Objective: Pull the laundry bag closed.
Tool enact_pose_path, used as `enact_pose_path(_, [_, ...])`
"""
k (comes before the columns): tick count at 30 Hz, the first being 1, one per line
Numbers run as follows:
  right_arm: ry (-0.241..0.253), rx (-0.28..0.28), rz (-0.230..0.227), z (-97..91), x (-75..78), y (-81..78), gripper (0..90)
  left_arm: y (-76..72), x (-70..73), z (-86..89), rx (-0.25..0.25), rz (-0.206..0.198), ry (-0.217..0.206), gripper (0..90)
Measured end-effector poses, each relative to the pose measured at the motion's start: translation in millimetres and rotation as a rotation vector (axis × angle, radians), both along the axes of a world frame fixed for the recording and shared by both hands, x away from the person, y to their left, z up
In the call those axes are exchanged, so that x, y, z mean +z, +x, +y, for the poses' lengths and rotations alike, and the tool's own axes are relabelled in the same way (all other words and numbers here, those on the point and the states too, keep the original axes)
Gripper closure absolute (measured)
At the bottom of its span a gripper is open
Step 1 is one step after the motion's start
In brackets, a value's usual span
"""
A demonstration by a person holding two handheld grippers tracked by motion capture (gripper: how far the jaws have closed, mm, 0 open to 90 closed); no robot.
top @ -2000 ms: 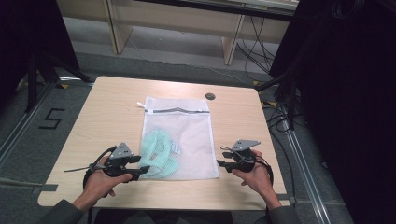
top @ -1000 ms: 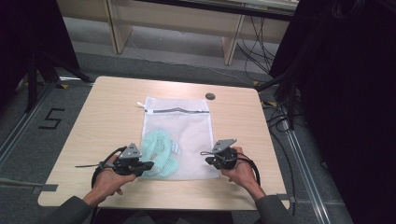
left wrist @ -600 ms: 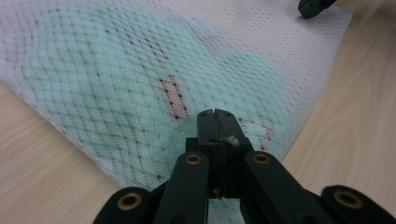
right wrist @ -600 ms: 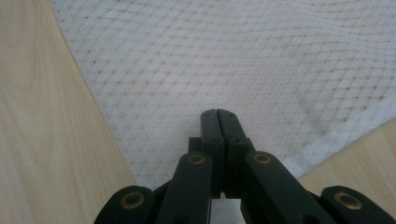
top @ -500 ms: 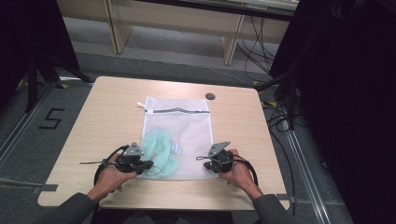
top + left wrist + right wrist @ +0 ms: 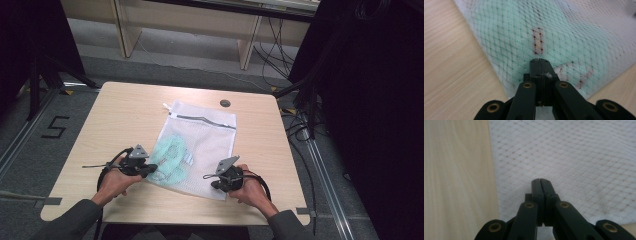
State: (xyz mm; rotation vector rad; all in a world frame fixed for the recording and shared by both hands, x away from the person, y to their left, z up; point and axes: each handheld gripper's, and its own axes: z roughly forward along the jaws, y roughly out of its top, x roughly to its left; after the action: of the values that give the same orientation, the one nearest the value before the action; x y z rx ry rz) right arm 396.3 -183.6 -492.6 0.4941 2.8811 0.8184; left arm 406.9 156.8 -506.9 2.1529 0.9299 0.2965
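Note:
A white mesh laundry bag (image 6: 205, 137) lies skewed on the wooden table (image 6: 115, 110), its zip edge (image 6: 202, 118) at the far end. A mint green garment (image 6: 170, 155) shows through the mesh in its near left part. My left gripper (image 6: 147, 170) is shut on the bag's near left edge, where the mesh (image 6: 506, 70) bunches around the closed jaws (image 6: 539, 61) over the green garment (image 6: 524, 32). My right gripper (image 6: 212, 182) is shut at the bag's near right corner, jaws together (image 6: 540, 180) on the white mesh (image 6: 574, 157).
A small dark round disc (image 6: 225, 103) sits on the table beyond the bag. Bare wood lies to the left (image 6: 449, 62) and right of the bag. Cables (image 6: 300, 130) and dark stands crowd the floor right of the table.
Both grippers have closed in on the bag's near edge, the right one moving left. The bag's near end has swung leftward, so it now lies askew.

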Motion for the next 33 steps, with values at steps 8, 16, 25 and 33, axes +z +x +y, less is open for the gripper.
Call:
enact_pose_path(8, [0.011, 0.048, 0.024, 16.3, -0.5, -8.5, 90.0, 13.0, -0.4, 3.2, 0.012, -0.004, 0.016, 89.6])
enact_pose_path(16, [0.017, 0.095, 0.027, 38.5, -1.4, -16.4, 90.0, 25.9, 0.5, 5.8, 0.003, -0.004, 0.045, 89.6])
enact_pose_path(25, [0.026, 0.149, 0.019, 75.4, -3.3, -25.1, 90.0, 44.6, 0.5, 3.2, 0.007, -0.014, 0.059, 89.6])
enact_pose_path(33, [0.041, 0.191, 0.026, 94.6, -4.7, -28.7, 90.0, 57.8, 0.0, 5.6, 0.036, -0.046, 0.072, 89.6])
